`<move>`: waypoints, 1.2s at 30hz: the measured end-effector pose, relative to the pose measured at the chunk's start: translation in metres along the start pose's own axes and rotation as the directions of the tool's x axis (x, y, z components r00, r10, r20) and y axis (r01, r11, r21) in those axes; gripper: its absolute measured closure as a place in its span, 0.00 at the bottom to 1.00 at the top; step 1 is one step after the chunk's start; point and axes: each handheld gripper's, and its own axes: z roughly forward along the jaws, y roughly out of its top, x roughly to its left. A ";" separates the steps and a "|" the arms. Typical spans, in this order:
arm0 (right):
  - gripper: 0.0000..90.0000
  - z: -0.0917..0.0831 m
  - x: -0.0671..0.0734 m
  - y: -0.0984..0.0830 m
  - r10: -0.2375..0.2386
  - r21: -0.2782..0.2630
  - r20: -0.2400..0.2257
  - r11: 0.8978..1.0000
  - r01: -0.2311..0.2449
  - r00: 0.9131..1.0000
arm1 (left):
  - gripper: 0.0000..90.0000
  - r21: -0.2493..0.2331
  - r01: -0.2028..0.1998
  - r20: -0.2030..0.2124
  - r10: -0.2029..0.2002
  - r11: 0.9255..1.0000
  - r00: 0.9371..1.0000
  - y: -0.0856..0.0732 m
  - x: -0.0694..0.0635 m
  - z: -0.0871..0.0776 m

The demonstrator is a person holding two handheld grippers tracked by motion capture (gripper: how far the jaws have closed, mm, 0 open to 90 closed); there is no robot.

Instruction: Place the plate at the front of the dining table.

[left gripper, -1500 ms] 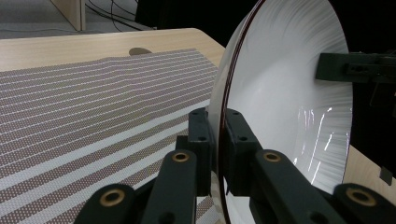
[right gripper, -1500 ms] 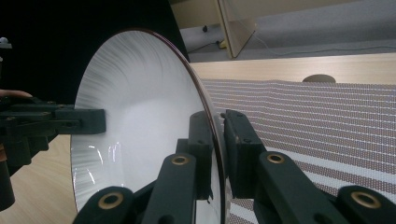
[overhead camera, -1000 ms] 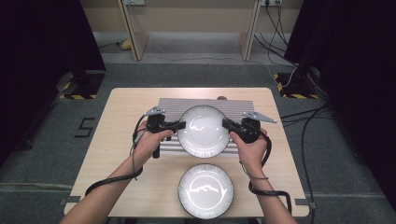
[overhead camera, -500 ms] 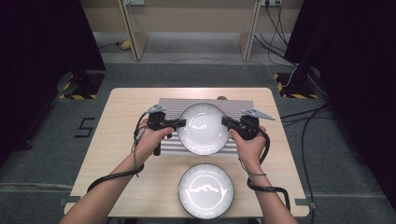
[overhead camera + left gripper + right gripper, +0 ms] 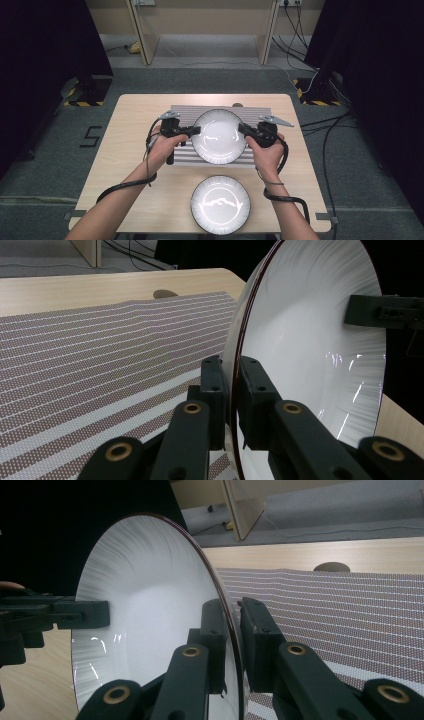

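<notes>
Gripping a white plate (image 5: pixel 219 136) from both sides, the two grippers held it over the striped mat (image 5: pixel 260 114) near the far middle of the wooden table (image 5: pixel 130 112). The left gripper (image 5: pixel 196 130) pinched the plate's left rim, and the right gripper (image 5: pixel 242 128) pinched the rim straight across from it, so the line between the two grips ran side to side across the table. In the high view the plate showed its hollow face upward as a nearly full circle; being round, it had no long axis of its own.

In the left gripper view the plate (image 5: pixel 310 345) rose on edge past the camera, its dark rim caught between the two black jaws, which were pressed tight against it, one on the hollow face and one on the underside. The tip of the other gripper (image 5: pixel 382 312) showed on the far rim. The right gripper view gave the mirror of this: the plate (image 5: pixel 150 610) edge-on, the rim clamped between the closed jaws, the left gripper (image 5: pixel 75 614) biting the opposite edge, and the mat (image 5: pixel 350 605) spread behind.

A second plate (image 5: pixel 220 203) of the same kind lay flat on the bare table near its front edge, apart from the mat and from both hands.
</notes>
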 end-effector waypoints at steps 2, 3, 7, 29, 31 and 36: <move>0.90 0.001 -0.001 0.000 0.002 0.001 0.002 1.000 -0.002 1.000 | 0.91 0.003 0.000 -0.002 0.000 1.000 1.000 0.001 0.001 0.001; 0.90 0.001 -0.001 0.000 0.002 0.001 0.002 1.000 -0.002 1.000 | 0.91 0.003 0.000 -0.002 0.000 1.000 1.000 0.001 0.001 0.001; 0.90 0.004 -0.003 0.001 0.005 0.001 0.004 1.000 -0.005 1.000 | 0.91 0.003 0.000 -0.006 0.000 1.000 1.000 0.002 0.002 0.003; 0.90 0.015 -0.009 0.005 -0.012 -0.018 0.043 1.000 0.013 0.999 | 0.91 -0.018 -0.004 -0.039 0.003 1.000 0.999 0.010 0.005 0.014; 0.90 0.016 -0.011 0.005 -0.010 -0.022 0.049 1.000 0.011 0.999 | 0.91 -0.021 -0.005 -0.041 0.004 1.000 0.999 0.011 0.005 0.016; 0.90 0.018 -0.014 0.006 -0.007 -0.019 0.056 1.000 0.009 0.998 | 0.91 -0.027 -0.001 -0.045 0.000 1.000 0.999 0.013 0.006 0.020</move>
